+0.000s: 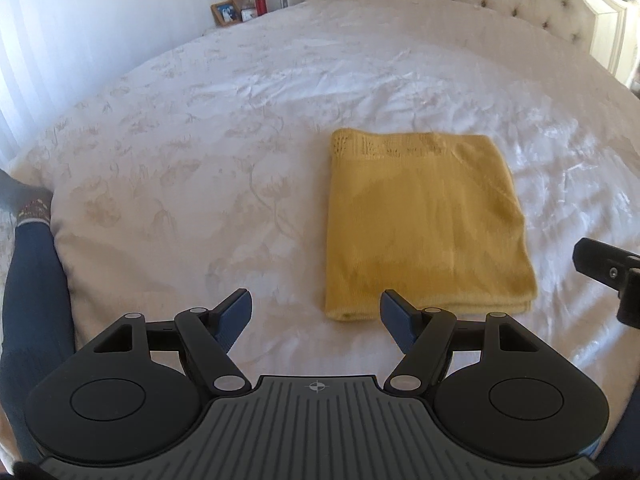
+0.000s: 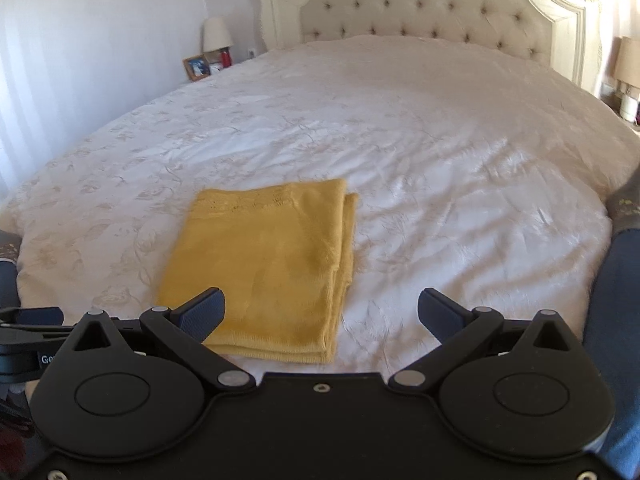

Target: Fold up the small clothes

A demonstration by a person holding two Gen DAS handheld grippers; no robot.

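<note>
The mustard-yellow knitted garment (image 1: pixel 426 224) lies folded into a flat rectangle on the white floral-patterned bedspread (image 1: pixel 200 140), near the foot of the bed, with an openwork band along its far edge and stacked layers showing at its near edge and at its right side. Your left gripper (image 1: pixel 316 318) is held just short of the garment's near edge, its jaws spread wide and empty, the right blue pad overlapping that edge in the view; contact cannot be judged there. Your right gripper (image 2: pixel 322 314) hangs above the garment's near right corner, jaws likewise spread and holding nothing. Beyond the bedspread stands a cream button-tufted headboard (image 2: pixel 424 4). To its left, a white-shaded lamp (image 2: pixel 217 34) and a wooden picture frame (image 2: pixel 197 67) sit beside the bed. Your dark blue trouser legs (image 1: pixel 32 300) flank the bed's foot.
</note>
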